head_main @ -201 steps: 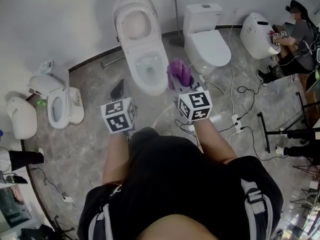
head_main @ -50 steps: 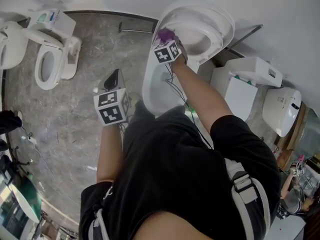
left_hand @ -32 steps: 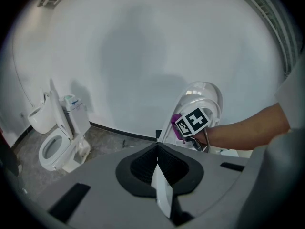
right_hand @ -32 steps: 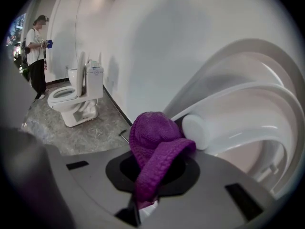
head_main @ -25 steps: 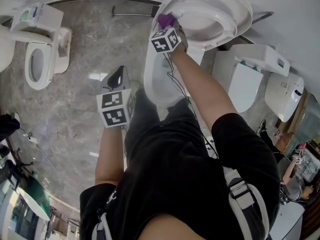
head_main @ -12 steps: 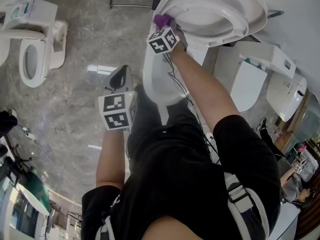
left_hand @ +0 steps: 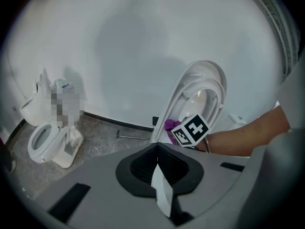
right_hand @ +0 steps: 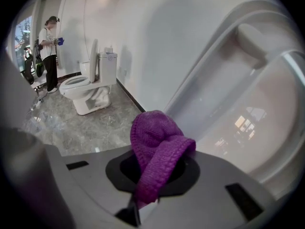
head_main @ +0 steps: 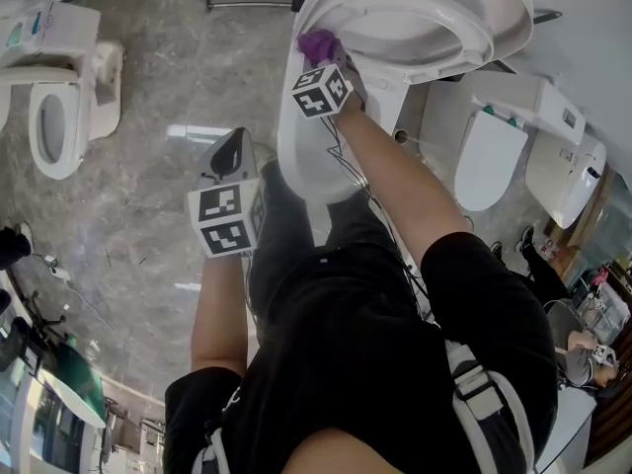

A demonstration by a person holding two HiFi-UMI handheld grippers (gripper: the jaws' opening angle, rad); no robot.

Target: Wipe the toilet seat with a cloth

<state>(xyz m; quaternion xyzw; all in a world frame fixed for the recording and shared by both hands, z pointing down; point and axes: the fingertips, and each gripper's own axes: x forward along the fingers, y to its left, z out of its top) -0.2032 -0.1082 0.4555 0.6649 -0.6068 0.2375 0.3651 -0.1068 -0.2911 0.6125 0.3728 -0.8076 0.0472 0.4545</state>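
Observation:
A white toilet stands with its seat [head_main: 425,28] and lid raised against the wall. My right gripper [head_main: 322,55] is shut on a purple knitted cloth [head_main: 318,43] and presses it against the left rim of the raised seat. In the right gripper view the cloth [right_hand: 155,144] bulges out of the jaws, right beside the seat's curved edge [right_hand: 248,104]. My left gripper [head_main: 229,152] hangs shut and empty over the floor, left of the bowl [head_main: 306,166]. The left gripper view shows its shut jaws below the seat [left_hand: 212,92] and the cloth [left_hand: 170,125].
A small toilet [head_main: 54,102] stands at the far left, and two more toilets [head_main: 489,151] [head_main: 565,181] stand at the right. A metal bar [head_main: 247,1] lies on the marble floor by the wall. A person [right_hand: 50,49] stands beyond another toilet [right_hand: 90,87].
The right gripper with the cloth has slid a little along the left rim of the raised seat. The left gripper has stayed shut and nearly still.

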